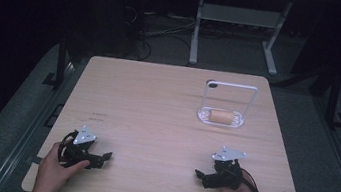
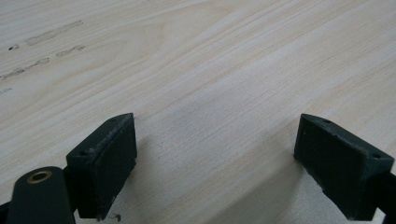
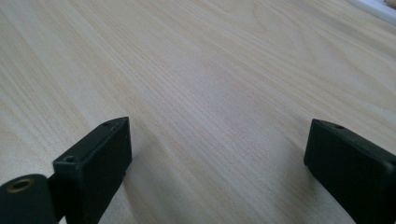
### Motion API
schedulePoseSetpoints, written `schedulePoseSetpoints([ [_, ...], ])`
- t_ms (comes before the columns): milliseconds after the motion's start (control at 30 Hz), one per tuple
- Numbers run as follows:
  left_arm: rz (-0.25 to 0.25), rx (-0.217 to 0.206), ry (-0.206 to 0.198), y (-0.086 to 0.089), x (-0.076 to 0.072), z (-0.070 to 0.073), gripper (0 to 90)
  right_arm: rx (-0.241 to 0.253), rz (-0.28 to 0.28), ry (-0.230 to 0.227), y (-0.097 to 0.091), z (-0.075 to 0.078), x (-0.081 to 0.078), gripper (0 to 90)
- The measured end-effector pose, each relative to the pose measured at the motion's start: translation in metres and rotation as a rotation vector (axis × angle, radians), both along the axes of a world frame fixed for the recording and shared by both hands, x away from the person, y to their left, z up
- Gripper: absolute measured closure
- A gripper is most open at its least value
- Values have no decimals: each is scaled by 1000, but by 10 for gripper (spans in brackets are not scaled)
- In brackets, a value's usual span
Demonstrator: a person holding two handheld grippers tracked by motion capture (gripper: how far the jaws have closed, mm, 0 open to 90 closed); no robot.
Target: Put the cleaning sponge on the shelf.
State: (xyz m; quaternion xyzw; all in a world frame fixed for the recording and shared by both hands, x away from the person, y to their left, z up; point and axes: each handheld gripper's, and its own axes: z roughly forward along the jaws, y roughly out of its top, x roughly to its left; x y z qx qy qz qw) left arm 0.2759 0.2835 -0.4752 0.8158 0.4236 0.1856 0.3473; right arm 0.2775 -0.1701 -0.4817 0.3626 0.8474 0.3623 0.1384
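While both rest low on the surface (image 1: 157, 104):
Left tool (image 1: 105, 158): released.
Right tool (image 1: 199, 175): released, nearer roll (image 1: 222, 117), which lies crosswise ahead in rack (image 1: 231, 86).

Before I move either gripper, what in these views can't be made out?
- Tan cylinder on the white stand, high view: too small to identify or tell how it sits in the base.
- Dark marks on the table, high view; smudges in the left gripper view: illegible.
- White edge at the top right corner, right gripper view: cut off by the frame.
- Left gripper and right gripper: open, nothing between the jaws.
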Motion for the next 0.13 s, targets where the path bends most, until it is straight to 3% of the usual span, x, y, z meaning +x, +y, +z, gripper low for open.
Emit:
schedulePoseSetpoints([
  [133, 0, 0, 0, 0, 0, 0, 126, 0, 0, 0, 0, 0, 0, 71],
])
